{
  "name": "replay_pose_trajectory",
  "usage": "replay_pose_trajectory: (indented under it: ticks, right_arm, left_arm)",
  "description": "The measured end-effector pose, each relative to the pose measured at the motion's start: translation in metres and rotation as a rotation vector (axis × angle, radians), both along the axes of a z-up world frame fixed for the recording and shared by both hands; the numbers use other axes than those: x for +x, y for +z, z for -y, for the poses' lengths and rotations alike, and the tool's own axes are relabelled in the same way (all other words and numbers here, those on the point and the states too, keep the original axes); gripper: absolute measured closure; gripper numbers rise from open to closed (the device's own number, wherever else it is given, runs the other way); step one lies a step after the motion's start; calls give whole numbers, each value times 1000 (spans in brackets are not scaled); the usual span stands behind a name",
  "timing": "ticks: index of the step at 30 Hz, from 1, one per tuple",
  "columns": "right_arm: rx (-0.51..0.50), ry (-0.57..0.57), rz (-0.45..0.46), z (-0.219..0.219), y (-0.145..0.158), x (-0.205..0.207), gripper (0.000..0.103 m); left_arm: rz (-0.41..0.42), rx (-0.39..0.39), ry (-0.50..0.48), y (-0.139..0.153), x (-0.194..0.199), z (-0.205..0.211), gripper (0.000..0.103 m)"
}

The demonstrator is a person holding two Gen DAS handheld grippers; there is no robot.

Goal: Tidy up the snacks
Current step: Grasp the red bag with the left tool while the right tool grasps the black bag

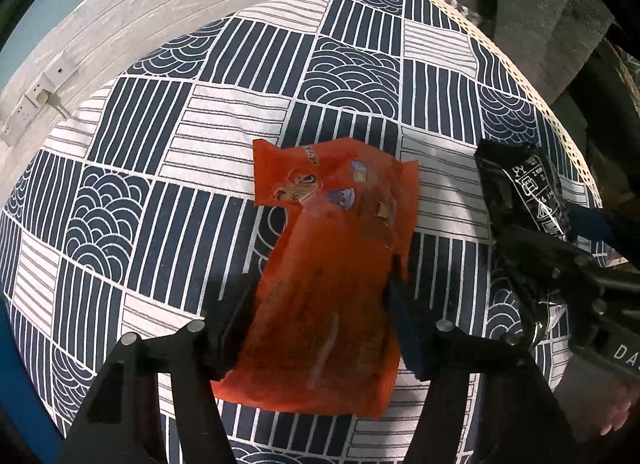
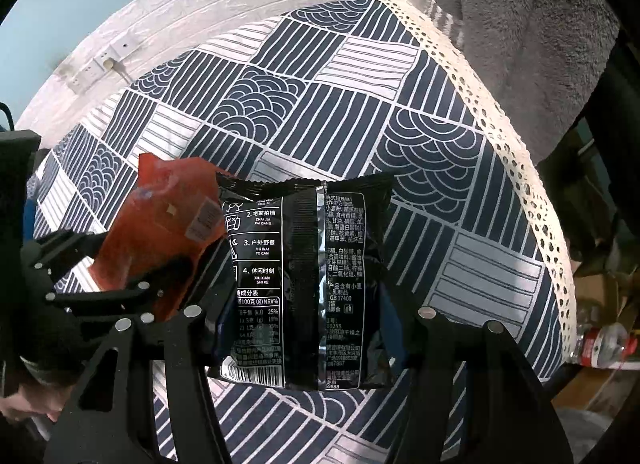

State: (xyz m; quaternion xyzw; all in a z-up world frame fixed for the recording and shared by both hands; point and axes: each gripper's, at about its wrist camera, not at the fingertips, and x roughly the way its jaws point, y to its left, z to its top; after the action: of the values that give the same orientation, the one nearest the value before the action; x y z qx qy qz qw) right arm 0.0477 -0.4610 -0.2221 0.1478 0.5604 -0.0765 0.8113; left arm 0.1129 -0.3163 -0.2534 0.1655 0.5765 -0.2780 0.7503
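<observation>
Two tools each pinched a snack above the patterned-cloth counter (image 1: 340, 76): left tool (image 1: 320, 296) gripping a crinkled orange foil packet (image 1: 332, 264), right tool (image 2: 304, 304) a glossy black printed pouch (image 2: 304, 276), seemingly for sorting.

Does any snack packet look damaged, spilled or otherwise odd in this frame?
Nothing spilled. The orange packet in the left hand-held gripper looks flat and crumpled, its top edge uneven. The black packet in the right hand-held gripper looks sealed and intact.
</observation>
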Motion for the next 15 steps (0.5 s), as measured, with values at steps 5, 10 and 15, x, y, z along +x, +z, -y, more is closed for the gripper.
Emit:
replay_pose_trajectory:
  ticks: [5,10,15]
  right_arm:
    - [-13,9,13,-5,7,-1,44]
    - [-32,15,32,-11,16,-1,44]
    - [-45,30,55,-20,30,-3,44]
  left_arm:
    - [2,-21,47,10,1,-9,52]
    - [29,-41,65,28,0,-20,66]
    - [57,-44,69,41,-6,-39,70]
